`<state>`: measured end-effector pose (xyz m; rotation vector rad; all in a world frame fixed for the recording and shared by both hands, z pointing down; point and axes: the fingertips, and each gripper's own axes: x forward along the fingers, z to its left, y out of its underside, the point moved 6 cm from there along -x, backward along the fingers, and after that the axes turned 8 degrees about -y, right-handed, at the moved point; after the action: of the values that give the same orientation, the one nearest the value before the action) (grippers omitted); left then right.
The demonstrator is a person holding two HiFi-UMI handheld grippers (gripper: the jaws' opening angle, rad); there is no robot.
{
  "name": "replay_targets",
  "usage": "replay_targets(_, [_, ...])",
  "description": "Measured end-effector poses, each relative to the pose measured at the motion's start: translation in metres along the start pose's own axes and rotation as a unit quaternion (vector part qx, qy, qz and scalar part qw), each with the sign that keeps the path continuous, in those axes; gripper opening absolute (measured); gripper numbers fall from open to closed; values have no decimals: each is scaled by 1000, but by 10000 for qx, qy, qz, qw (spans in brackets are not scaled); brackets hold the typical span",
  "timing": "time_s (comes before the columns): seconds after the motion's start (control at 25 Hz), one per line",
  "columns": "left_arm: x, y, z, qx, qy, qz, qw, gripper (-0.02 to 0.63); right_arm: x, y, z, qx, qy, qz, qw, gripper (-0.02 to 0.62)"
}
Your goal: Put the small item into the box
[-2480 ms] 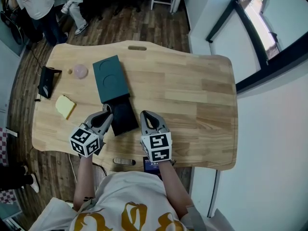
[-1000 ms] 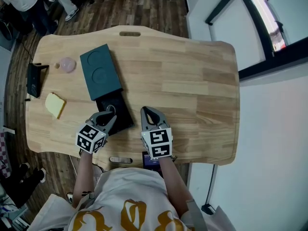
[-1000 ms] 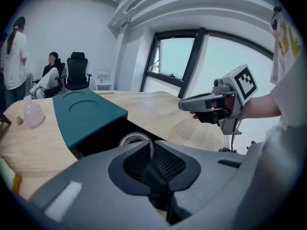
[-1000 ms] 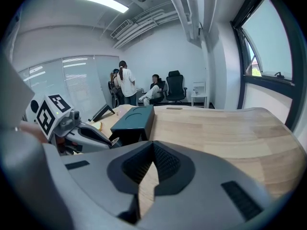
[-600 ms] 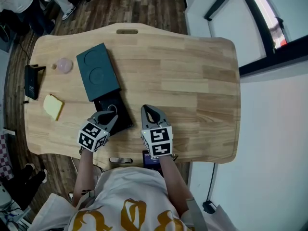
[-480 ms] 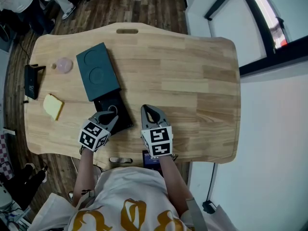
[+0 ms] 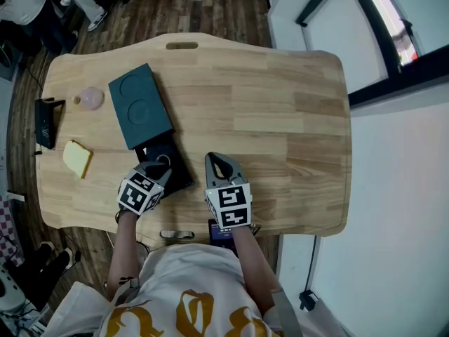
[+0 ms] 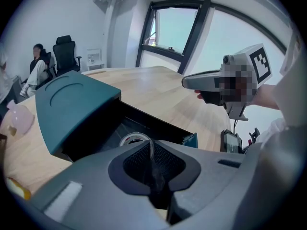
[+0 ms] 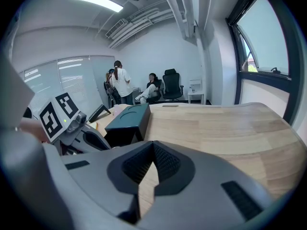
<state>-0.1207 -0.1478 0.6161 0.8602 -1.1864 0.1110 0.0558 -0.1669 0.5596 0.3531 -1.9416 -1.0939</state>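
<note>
Wooden surface (image 7: 280, 104) and teal box (image 7: 137, 104) at its left part lie as 0.5 s ago. The box lid is slid back and the black tray (image 7: 175, 174) is open toward the person. Since then the left tongs (image 8: 151, 152) have edged slightly forward over the tray; the right tongs (image 9: 153, 145) have not moved, just right of it. The left tongs pinch the rim of the small item (image 8: 136, 138), a clear ring over the tray. The right tongs are closed at the tips, empty. Both forearms (image 7: 125, 237) reach forward, side by side.
</note>
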Motion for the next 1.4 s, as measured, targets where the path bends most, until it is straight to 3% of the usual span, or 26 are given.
replay_targets(0.6, [11, -3, -4, 398, 74, 742, 9964, 31, 2, 4, -6, 27, 12, 34, 10000, 4])
replay_targets(0.84, [11, -4, -5, 320, 36, 719, 9969, 31, 1, 4, -8, -10, 24, 62, 10000, 3])
replay_targets(1.4, [2, -7, -3, 162, -160, 223, 9995, 32, -6, 1, -5, -75, 10, 31, 10000, 4])
